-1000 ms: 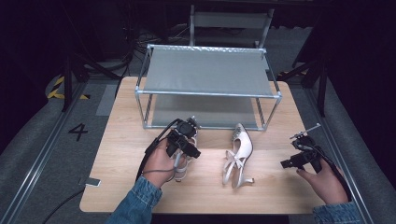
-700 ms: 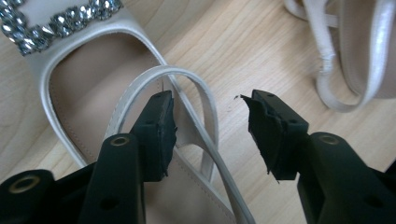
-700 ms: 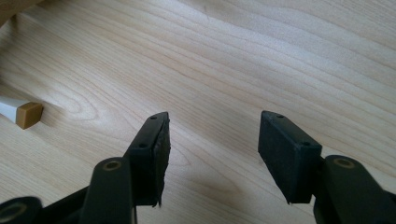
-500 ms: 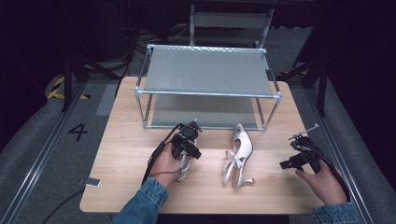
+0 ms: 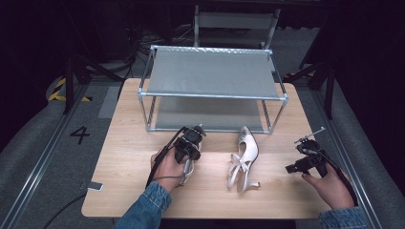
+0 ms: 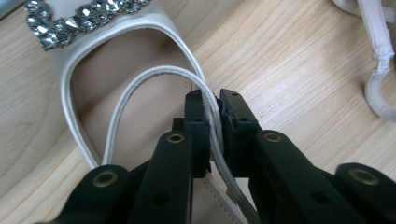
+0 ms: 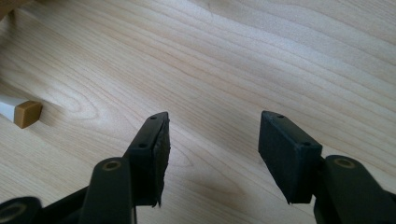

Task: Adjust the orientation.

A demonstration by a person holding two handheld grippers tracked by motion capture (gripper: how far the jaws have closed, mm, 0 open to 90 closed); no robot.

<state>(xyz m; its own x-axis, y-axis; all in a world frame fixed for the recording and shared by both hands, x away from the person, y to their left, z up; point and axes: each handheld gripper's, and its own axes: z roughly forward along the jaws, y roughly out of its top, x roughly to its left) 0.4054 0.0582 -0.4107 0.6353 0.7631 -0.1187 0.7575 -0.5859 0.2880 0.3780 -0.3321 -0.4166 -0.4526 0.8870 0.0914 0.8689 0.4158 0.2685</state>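
Nearest the person's edge of the table (image 5: 124, 191), the left gripper (image 5: 190, 149) has come down onto a white sandal (image 6: 116, 121) that lies a little left of the table's middle, mostly covered in the high view by the hand and the tool. Its fingers (image 6: 198, 130) have just been closing, and in the left gripper view they now pinch the thin white heel strap (image 6: 140, 81) between the pads, the strap bending through the narrow gap. The jewelled band (image 6: 79, 16) across the toe points away from the person, toward the rack.

Toward the right edge, the right gripper (image 5: 305, 157) is held low above bare wood with its fingers (image 7: 154, 149) spread and nothing between them. The heel tip (image 7: 27, 113) of the second sandal (image 5: 244, 155) appears at the left of the right gripper view; that sandal lies right of the middle, toe toward the rack, untouched.

At the far edge stands the two-tier shoe rack (image 5: 212, 95), both of its shelves bare.

The step in hand looks like the grasp on the first sandal, apparently just made. The next move probably calls for lifting it by the strap and carrying it forward onto a shelf. A thin strap is a loose hold, so the shoe may swing or tip; a slow lift would likely be wise, with clearance under the upper rail if the lower shelf is chosen.
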